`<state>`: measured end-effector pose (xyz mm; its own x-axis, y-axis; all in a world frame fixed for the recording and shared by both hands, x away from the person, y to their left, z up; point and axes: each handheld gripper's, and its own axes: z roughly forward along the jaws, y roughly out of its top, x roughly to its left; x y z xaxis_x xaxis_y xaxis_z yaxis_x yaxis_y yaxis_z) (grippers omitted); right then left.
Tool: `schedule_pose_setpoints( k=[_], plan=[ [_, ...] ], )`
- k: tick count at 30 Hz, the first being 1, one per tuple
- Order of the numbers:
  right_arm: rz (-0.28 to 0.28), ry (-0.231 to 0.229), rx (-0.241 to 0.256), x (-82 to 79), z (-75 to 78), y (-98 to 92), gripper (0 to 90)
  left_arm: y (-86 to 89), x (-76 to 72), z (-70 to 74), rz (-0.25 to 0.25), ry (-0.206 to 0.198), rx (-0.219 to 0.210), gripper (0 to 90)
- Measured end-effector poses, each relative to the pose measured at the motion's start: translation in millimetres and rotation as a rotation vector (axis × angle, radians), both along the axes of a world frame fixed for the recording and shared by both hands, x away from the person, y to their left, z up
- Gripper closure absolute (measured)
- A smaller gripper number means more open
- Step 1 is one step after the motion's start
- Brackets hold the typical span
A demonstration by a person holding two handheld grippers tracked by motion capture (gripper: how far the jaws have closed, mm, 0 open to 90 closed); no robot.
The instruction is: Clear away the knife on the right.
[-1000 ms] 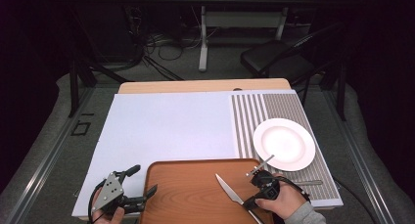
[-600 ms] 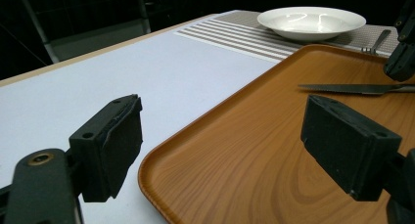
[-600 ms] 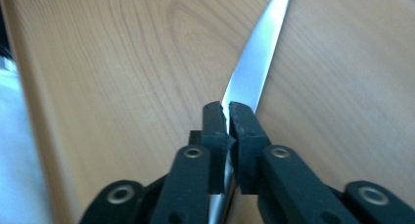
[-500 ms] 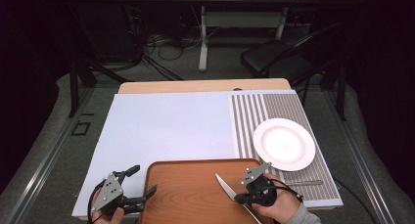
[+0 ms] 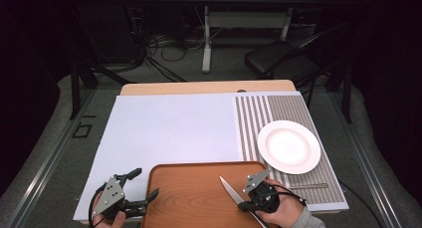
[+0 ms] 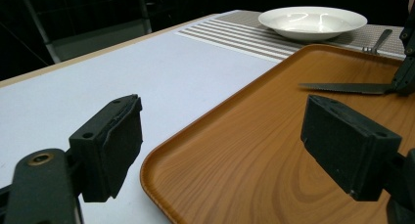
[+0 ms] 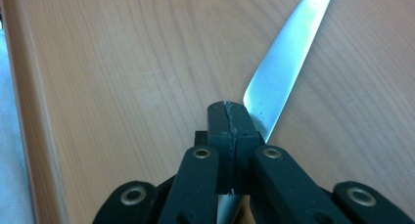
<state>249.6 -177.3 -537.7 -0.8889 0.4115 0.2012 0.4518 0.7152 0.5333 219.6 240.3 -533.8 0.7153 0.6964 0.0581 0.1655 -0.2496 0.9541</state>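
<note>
Holding knife (image 5: 230,189) in my right tongs (image 5: 247,204), jaws pressed shut on it near blade base, blade pointing ahead over wooden tray (image 5: 194,198). My left tongs (image 5: 144,189) spread wide, one jaw over tray's corner rim, other over white mat (image 5: 169,128) just beside it, gripping nothing. White plate (image 5: 288,146) ahead of right tongs on striped mat (image 5: 293,111), well apart. Fork (image 5: 308,186) just beside right tongs, on striped mat, near plate edge.
</note>
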Motion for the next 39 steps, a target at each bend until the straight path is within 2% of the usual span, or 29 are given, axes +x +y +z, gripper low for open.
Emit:
schedule_pose_setpoints(
  k=[8,21,23,29,39],
  plan=[
    [-0.029,0.002,-0.022,2.0,-0.6,-5.9,90.0,0.5,-0.1,0.2,-0.001,-0.003,0.001,16.0],
    [-0.099,0.008,-0.014,4.1,-1.1,-28.6,90.0,1.0,-0.3,0.2,0.002,-0.004,0.002,15.9],
    [-0.105,0.02,-0.017,4.0,-0.8,-33.6,90.0,1.0,-0.4,0.2,0.003,-0.003,0.0,15.9],
    [-0.15,0.034,0.009,3.6,-2.6,-47.4,90.0,0.9,-0.2,0.0,0.004,-0.002,-0.002,15.9],
    [-0.163,0.046,0.029,2.9,-4.4,-59.3,90.0,-0.4,0.3,-0.5,0.007,0.003,-0.002,16.0]
  ],
)
